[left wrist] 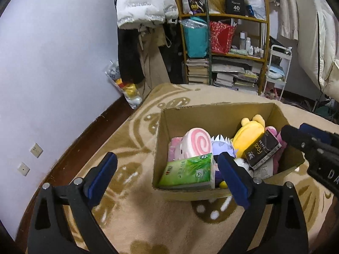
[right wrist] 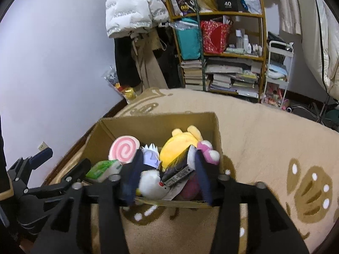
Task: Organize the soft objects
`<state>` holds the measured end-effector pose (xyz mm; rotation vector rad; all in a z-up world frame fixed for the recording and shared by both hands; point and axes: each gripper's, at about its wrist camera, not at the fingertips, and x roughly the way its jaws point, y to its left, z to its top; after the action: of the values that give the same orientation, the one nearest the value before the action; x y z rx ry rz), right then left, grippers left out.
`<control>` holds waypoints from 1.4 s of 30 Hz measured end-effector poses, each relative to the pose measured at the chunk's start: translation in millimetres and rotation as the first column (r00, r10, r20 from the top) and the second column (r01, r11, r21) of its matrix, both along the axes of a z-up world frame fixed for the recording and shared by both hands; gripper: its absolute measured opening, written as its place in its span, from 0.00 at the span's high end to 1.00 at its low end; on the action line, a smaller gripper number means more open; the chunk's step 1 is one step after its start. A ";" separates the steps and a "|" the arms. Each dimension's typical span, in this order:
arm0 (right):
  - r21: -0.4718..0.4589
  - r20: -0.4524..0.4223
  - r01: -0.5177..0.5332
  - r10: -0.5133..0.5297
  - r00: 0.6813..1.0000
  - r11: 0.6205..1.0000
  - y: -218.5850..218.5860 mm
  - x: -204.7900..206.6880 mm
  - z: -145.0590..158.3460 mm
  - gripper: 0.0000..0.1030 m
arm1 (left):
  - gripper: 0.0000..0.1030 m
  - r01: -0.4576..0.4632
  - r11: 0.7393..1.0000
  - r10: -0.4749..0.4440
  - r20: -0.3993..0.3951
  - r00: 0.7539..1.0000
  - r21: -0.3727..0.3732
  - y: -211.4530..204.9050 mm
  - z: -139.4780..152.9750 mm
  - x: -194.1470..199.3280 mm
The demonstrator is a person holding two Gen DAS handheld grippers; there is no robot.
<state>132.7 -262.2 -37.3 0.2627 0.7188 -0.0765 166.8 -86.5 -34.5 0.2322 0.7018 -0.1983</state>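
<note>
An open cardboard box [left wrist: 163,127] [right wrist: 216,127] stands on the beige rug and holds soft things. Inside are a green tissue pack [left wrist: 188,172] [right wrist: 101,169], a pink swirl plush [left wrist: 198,142] [right wrist: 125,149], a yellow plush [left wrist: 250,136] [right wrist: 178,146], a pink plush [right wrist: 208,151] and a white plush [right wrist: 150,183]. A black tissue pack [left wrist: 262,150] [right wrist: 178,173] lies on top of them. My right gripper [right wrist: 168,170] [left wrist: 296,137] is open astride the black pack, its pads clear of it. My left gripper [left wrist: 167,163] [right wrist: 63,163] is wide open and empty, just in front of the box's near left corner.
The patterned rug [left wrist: 137,222] [right wrist: 264,148] spreads around the box. Behind it stand a full wooden shelf [left wrist: 224,48], hanging coats [left wrist: 144,10], a white cart [left wrist: 277,69] and a bag of toys [left wrist: 125,86] against the wall.
</note>
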 end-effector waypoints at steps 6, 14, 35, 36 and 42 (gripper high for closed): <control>-0.029 0.035 0.014 -0.013 0.999 0.999 0.3 -16.8 27.4 0.22 | 0.02 -0.016 1.000 0.016 0.037 0.999 0.004 12.1 22.8 -21.2; -0.072 0.130 0.018 -0.009 0.991 0.997 -2.8 -53.7 76.8 0.00 | 0.02 -0.024 0.999 0.028 0.102 0.994 -0.039 29.5 67.0 -57.9; -0.114 0.295 -0.017 0.050 0.954 0.993 10.6 -161.4 114.1 0.00 | 0.02 -0.029 0.988 0.069 0.263 0.962 -0.151 77.4 110.6 -149.1; -0.119 0.299 -0.012 0.047 0.953 0.993 10.4 -164.2 111.8 0.00 | 0.02 -0.027 0.987 0.069 0.266 0.962 -0.158 79.2 107.8 -152.3; -0.129 0.324 0.006 0.037 0.945 0.992 7.5 -170.8 106.3 0.00 | 0.02 -0.034 0.988 0.073 0.264 0.962 -0.148 80.5 85.8 -157.2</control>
<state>-38.1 -254.7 69.0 0.1407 0.3836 -0.0620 9.6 -6.0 51.3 0.1001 0.4210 -0.1605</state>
